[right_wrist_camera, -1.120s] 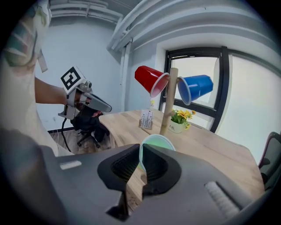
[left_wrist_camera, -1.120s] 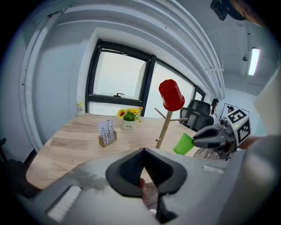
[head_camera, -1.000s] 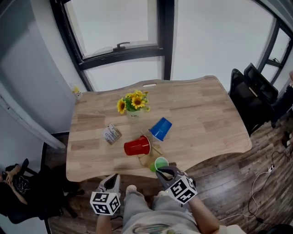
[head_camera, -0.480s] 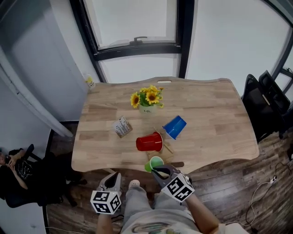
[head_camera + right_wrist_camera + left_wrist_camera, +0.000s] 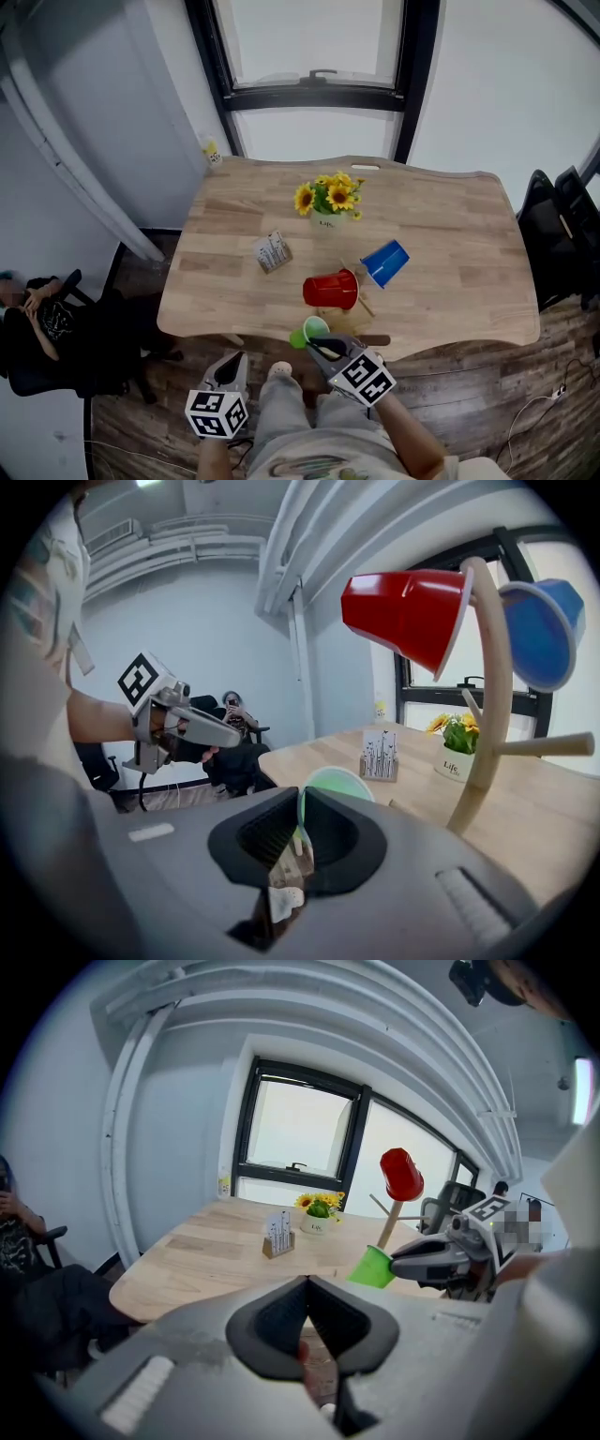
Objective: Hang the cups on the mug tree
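My right gripper [image 5: 322, 348] is shut on the rim of a green cup [image 5: 308, 332], held at the table's front edge. In the right gripper view the green cup [image 5: 335, 783] sits between the jaws of my right gripper [image 5: 300, 810]. Ahead, the wooden mug tree [image 5: 491, 696] carries a red cup [image 5: 408, 607] and a blue cup [image 5: 546, 630]. My left gripper [image 5: 230, 368] hangs below the table edge, shut and empty. In the left gripper view my left gripper [image 5: 307, 1286] faces the green cup [image 5: 372, 1267] and the red cup [image 5: 401, 1174].
A pot of sunflowers [image 5: 328, 198] and a small card holder [image 5: 272, 251] stand on the wooden table [image 5: 450, 281]. A black chair [image 5: 567, 225] stands at the right. A seated person [image 5: 42, 319] is at the left, and windows lie behind the table.
In the head view the table and its things have slid rightward and the window has come nearer. The green cup stays in my right gripper, now left of the mug tree's foot.
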A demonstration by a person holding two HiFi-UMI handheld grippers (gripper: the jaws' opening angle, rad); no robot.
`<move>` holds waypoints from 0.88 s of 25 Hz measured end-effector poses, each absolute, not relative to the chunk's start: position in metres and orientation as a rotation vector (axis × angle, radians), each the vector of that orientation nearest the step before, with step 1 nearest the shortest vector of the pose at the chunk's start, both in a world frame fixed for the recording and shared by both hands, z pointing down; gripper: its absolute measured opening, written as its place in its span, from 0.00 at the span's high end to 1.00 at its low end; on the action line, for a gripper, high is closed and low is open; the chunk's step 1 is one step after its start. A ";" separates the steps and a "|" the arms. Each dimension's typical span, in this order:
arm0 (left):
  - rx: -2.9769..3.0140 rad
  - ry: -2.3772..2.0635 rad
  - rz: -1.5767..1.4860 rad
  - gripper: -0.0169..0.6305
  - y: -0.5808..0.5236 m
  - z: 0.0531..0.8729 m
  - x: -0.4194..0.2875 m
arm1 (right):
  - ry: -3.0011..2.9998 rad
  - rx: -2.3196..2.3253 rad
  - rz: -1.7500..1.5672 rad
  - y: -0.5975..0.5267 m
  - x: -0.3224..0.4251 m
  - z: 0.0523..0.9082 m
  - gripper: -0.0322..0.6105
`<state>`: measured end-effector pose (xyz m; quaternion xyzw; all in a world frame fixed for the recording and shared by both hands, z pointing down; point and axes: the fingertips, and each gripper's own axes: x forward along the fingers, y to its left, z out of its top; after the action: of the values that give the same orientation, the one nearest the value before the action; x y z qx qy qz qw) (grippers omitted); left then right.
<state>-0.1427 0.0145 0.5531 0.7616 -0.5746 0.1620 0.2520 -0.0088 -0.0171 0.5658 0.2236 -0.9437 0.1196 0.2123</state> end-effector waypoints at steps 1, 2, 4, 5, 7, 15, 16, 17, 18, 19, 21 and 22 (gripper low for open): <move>2.065 -1.568 0.439 0.98 0.016 0.554 -0.144 | -2.632 0.620 0.348 -0.018 -0.010 0.566 0.91; 2.060 -1.572 0.438 0.98 0.017 0.554 -0.145 | -2.646 0.620 0.370 -0.019 -0.011 0.566 0.91; 2.050 -1.579 0.437 0.98 0.019 0.555 -0.147 | -2.671 0.625 0.418 -0.022 -0.013 0.566 0.91; 2.046 -1.582 0.437 0.98 0.020 0.556 -0.147 | -2.683 0.630 0.441 -0.023 -0.013 0.566 0.91; 2.039 -1.586 0.439 0.98 0.022 0.558 -0.148 | -2.714 0.648 0.508 -0.027 -0.012 0.565 0.91; 2.035 -1.582 0.446 0.98 0.021 0.558 -0.146 | -2.870 0.717 1.068 -0.051 0.006 0.564 0.91; 2.037 -1.580 0.448 0.98 0.021 0.558 -0.145 | -2.877 0.722 1.104 -0.053 0.008 0.565 0.91; 2.038 -1.578 0.451 0.98 0.020 0.559 -0.145 | -2.884 0.724 1.135 -0.054 0.010 0.565 0.91; 2.040 -1.576 0.455 0.98 0.019 0.559 -0.144 | -2.892 0.723 1.166 -0.055 0.011 0.565 0.91; 2.043 -1.572 0.459 0.98 0.018 0.560 -0.143 | -2.901 0.721 1.199 -0.056 0.013 0.565 0.91; 2.050 -1.562 0.465 0.98 0.017 0.561 -0.140 | -2.916 0.715 1.277 -0.058 0.016 0.564 0.91; 2.054 -1.556 0.468 0.98 0.016 0.561 -0.138 | -2.921 0.713 1.327 -0.060 0.018 0.564 0.91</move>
<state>-0.1381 0.0155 0.5611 0.7576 -0.5740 0.1725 0.2585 0.0175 -0.0595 0.5638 0.2165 -0.8864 0.4028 -0.0723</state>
